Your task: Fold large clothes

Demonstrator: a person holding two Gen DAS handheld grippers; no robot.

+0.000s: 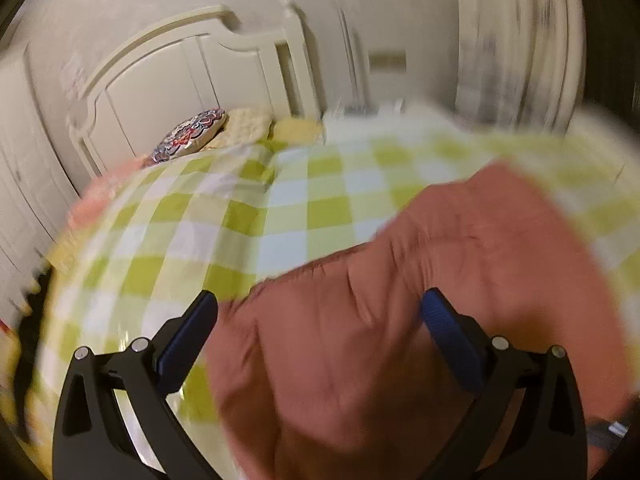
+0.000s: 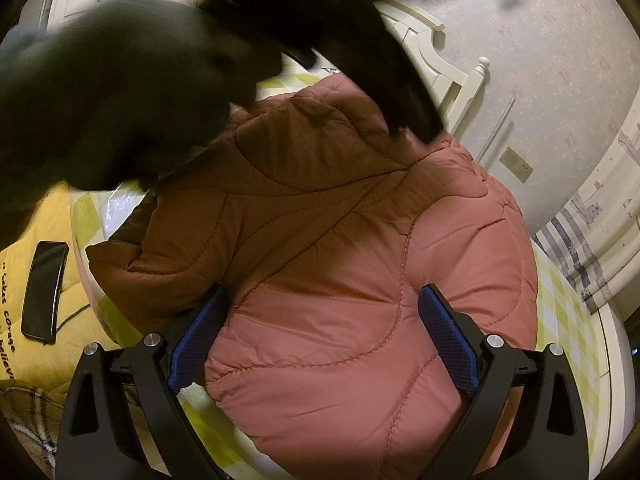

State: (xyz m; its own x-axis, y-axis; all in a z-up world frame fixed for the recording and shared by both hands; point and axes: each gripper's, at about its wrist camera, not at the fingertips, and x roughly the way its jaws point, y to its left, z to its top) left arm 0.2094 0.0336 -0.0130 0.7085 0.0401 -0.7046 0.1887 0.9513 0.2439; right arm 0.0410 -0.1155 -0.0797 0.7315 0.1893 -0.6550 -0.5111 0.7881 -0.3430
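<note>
A large salmon-pink quilted jacket (image 2: 360,264) lies bunched on a bed with a green-and-white checked sheet (image 1: 288,208). In the right wrist view my right gripper (image 2: 324,312) is open, its blue pads wide apart on either side of the jacket's near bulge. The left wrist view is motion-blurred. There my left gripper (image 1: 320,316) is also open, with the jacket (image 1: 400,300) spreading under and between its fingers. A dark sleeve (image 2: 112,92) and a blurred black gripper body (image 2: 360,52) hang over the jacket's far end and hide it.
A black phone (image 2: 44,292) rests on a yellow blanket (image 2: 76,344) to the left of the jacket. Pillows (image 1: 192,138) lie by the cream headboard (image 1: 168,68). A curtain (image 2: 600,220) hangs at the right, past the bed's edge.
</note>
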